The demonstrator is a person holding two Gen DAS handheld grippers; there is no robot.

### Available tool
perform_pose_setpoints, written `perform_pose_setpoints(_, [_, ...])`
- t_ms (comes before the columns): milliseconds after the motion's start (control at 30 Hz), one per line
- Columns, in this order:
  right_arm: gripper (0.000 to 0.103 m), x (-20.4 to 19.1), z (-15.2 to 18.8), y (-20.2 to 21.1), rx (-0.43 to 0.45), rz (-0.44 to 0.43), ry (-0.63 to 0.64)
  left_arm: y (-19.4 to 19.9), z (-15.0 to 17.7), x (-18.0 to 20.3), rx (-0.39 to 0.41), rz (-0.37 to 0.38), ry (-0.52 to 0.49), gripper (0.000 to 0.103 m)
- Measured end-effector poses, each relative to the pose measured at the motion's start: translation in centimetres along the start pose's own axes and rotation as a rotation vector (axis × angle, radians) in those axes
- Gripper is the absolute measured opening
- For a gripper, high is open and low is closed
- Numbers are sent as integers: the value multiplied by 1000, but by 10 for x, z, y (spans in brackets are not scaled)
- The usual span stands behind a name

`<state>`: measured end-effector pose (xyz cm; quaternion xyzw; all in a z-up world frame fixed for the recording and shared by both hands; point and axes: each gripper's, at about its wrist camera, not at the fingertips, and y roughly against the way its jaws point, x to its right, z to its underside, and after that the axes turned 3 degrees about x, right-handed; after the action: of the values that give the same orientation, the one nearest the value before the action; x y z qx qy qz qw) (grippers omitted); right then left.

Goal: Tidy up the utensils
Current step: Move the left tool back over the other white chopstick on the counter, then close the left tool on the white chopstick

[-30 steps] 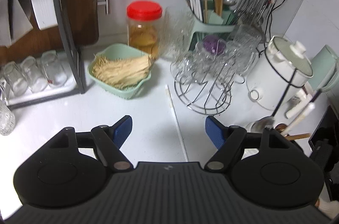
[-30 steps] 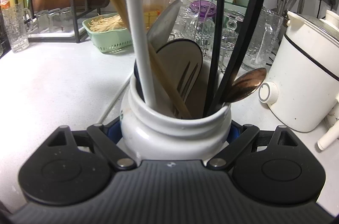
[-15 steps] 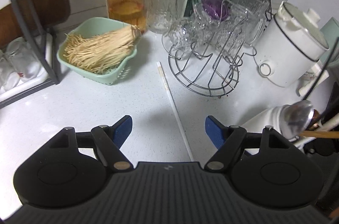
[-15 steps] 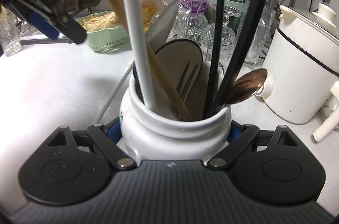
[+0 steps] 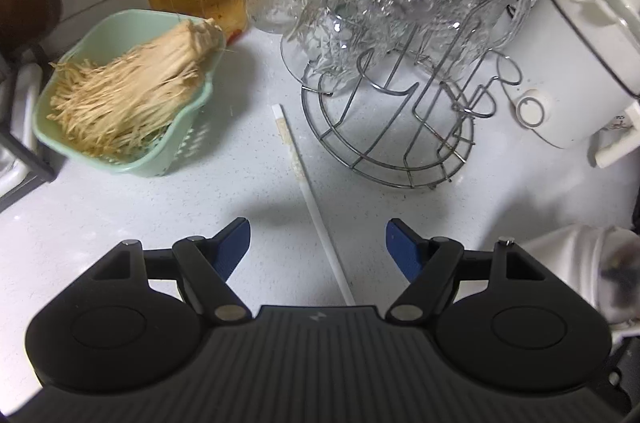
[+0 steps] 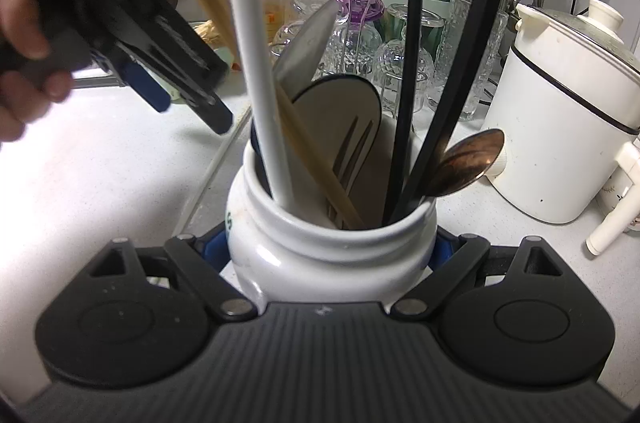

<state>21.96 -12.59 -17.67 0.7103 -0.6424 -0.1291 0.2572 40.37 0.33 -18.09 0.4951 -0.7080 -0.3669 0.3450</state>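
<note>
On the white countertop (image 5: 120, 223), the white ceramic utensil crock (image 6: 328, 251) is sitting clamped between the pads of the right gripper (image 6: 328, 247) and is already carrying a spatula, spoon, wooden stick and white chopstick, so most sorting is judged done. One white chopstick (image 5: 308, 191) is lying loose beside the wire glass rack (image 5: 384, 151) and is awaiting collection; the left gripper (image 5: 318, 247) is hovering over it, empty, jaws standing wide and straddling its near end.
</note>
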Motion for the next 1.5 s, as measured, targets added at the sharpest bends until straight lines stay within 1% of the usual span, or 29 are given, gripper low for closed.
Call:
perform_pose_setpoints(67, [93,0,0,0,-2,4,-3,-9,-4,0,-2,-18,-21,78])
perform_pose_setpoints(100, [93,0,-1,0,-4,5,-5,-13,-7,-1,-2,-21,-22,76])
perform_pose_setpoints(167, [93,0,0,0,-7,10,-7,-22,-14,-6,-11,-13,-8,69])
perform_pose_setpoints(233, [93,0,-1,0,-12,13,-11,-29,-22,-10,-15,-7,3,56])
perform_pose_setpoints(300, [93,0,-3,0,-25,16,-20,-37,-29,-12,-28,-2,10,49])
perform_pose_setpoints(367, [93,0,-6,-1,-45,20,-31,-44,-35,-12,-29,-8,0,48])
perform_pose_setpoints(533, [93,-1,-8,-2,-69,26,-39,-58,-48,-9,-39,-71,-26,37])
perform_pose_setpoints(600, [93,-2,-9,-2,-74,27,-44,-61,-54,-6,-50,-103,-45,34])
perform_pose_setpoints(667, [93,-2,-10,-3,-84,33,-53,-64,-59,-3,-69,-100,-54,34])
perform_pose_setpoints(767, [93,-2,-12,-3,-83,37,-80,-68,-69,1,-93,-115,-75,34])
perform_pose_setpoints(900, [92,0,-12,-2,-73,38,-107,-75,-82,1,-154,-126,-54,34])
perform_pose_setpoints(1067, [92,-2,-10,-2,-64,42,-101,-86,-103,-3,-228,-111,-35,34])
perform_pose_setpoints(1167, [92,-1,-9,-2,-62,35,-104,-90,-111,-3,-243,-122,-18,34])
perform_pose_setpoints(1300, [91,0,-8,-1,-63,22,-99,-92,-115,-2,-236,-135,14,33])
perform_pose_setpoints(1367, [91,1,-9,-1,-67,17,-96,-89,-107,-1,-228,-137,19,29])
perform_pose_setpoints(1400, [91,1,-10,-1,-70,14,-94,-89,-108,1,-225,-135,18,23])
perform_pose_setpoints(1433, [91,1,-10,-2,-71,11,-92,-85,-102,1,-222,-132,15,16])
perform_pose_setpoints(1467, [91,2,-11,-3,-73,9,-89,-85,-98,5,-222,-130,6,12])
perform_pose_setpoints(1500, [91,3,-12,-4,-75,8,-86,-85,-98,8,-224,-129,-1,10])
